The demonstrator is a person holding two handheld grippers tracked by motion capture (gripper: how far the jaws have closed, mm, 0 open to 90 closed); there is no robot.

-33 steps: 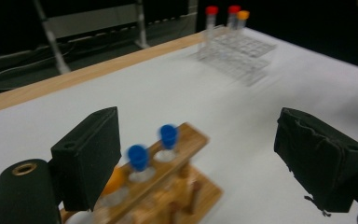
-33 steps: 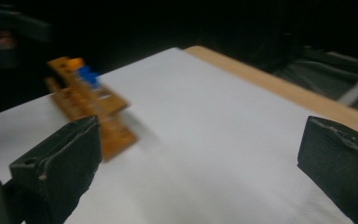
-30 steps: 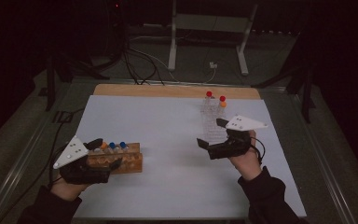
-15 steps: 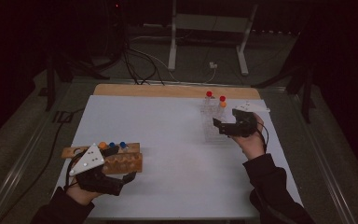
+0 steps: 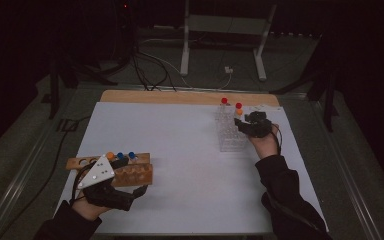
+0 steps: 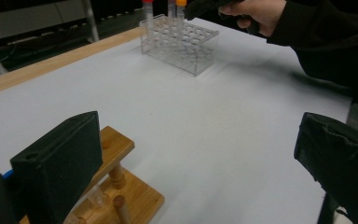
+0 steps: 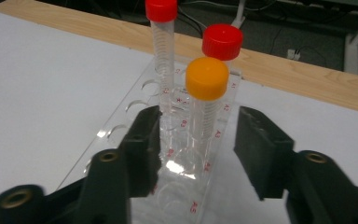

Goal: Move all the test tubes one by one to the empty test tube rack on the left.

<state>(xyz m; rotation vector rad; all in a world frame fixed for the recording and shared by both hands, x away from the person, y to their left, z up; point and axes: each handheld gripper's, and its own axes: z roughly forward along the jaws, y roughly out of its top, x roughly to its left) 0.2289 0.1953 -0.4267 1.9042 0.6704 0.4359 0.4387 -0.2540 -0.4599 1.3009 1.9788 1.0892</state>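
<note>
A clear plastic rack (image 5: 230, 136) at the far right holds two red-capped tubes (image 7: 222, 41) and an orange-capped tube (image 7: 207, 78). My right gripper (image 7: 198, 149) is open, with one jaw on each side of the orange-capped tube, just beside the rack (image 7: 135, 112). In the high view the right gripper (image 5: 242, 123) sits at the rack's right side. A wooden rack (image 5: 130, 172) at the near left carries an orange-capped tube (image 5: 110, 155) and two blue-capped tubes (image 5: 126, 155). My left gripper (image 5: 132, 176) is wide open around the wooden rack's (image 6: 121, 186) right end.
White paper (image 5: 180, 150) covers the table, with a wooden strip (image 5: 180, 97) along the far edge. Cables and a metal stand (image 5: 220, 45) lie on the floor beyond. In the left gripper view, the other hand (image 6: 256, 11) reaches over the clear rack (image 6: 182, 42).
My right gripper has moved away from me along the clear rack up to the orange-capped tube. My left gripper has slid nearer and turned beside the wooden rack.
</note>
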